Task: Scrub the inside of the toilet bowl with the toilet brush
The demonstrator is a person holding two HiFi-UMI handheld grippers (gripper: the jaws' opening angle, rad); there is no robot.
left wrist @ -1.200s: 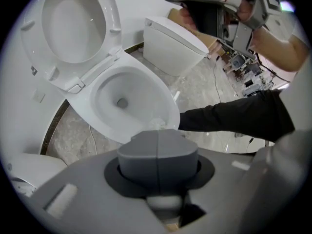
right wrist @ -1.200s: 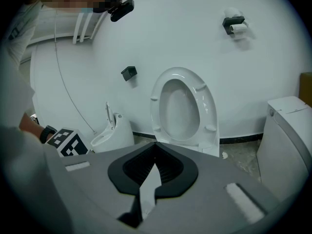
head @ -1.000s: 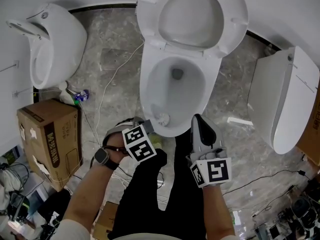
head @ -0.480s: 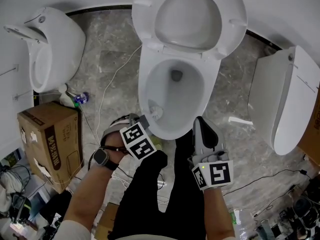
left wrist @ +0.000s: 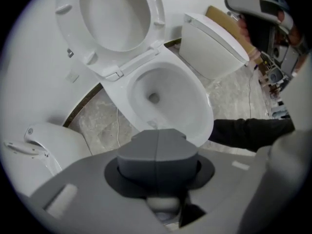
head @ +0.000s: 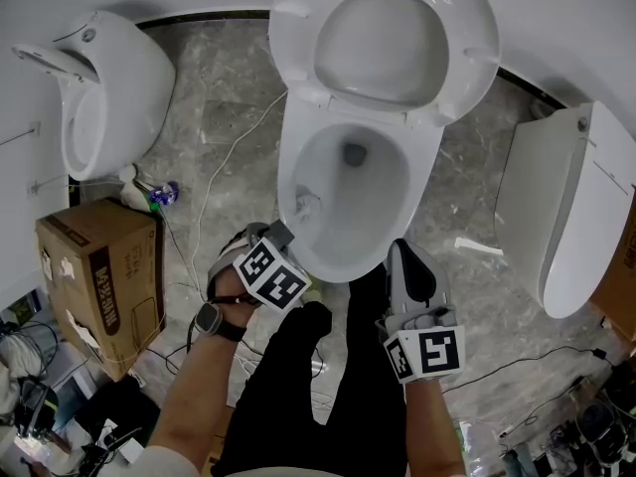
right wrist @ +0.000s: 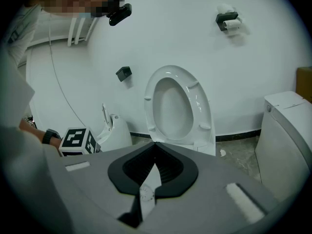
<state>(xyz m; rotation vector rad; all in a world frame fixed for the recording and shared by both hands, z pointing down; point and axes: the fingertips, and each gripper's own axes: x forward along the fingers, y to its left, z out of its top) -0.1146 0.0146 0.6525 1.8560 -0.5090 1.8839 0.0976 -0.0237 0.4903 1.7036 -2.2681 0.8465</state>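
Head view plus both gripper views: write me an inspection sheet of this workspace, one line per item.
Surface: grey stone-look floor.
Job's things: toilet bowl with lid up; toilet brush, its head inside the bowl on the left side.
Clutter: cardboard box; white scrap on the floor.
Grippers: left gripper, fingers shut on the brush's handle; right gripper shut, empty, outside the bowl.
Cables: white cable trailing over the floor; black cable at lower right.
Surroundings: left toilet and right toilet, both white.
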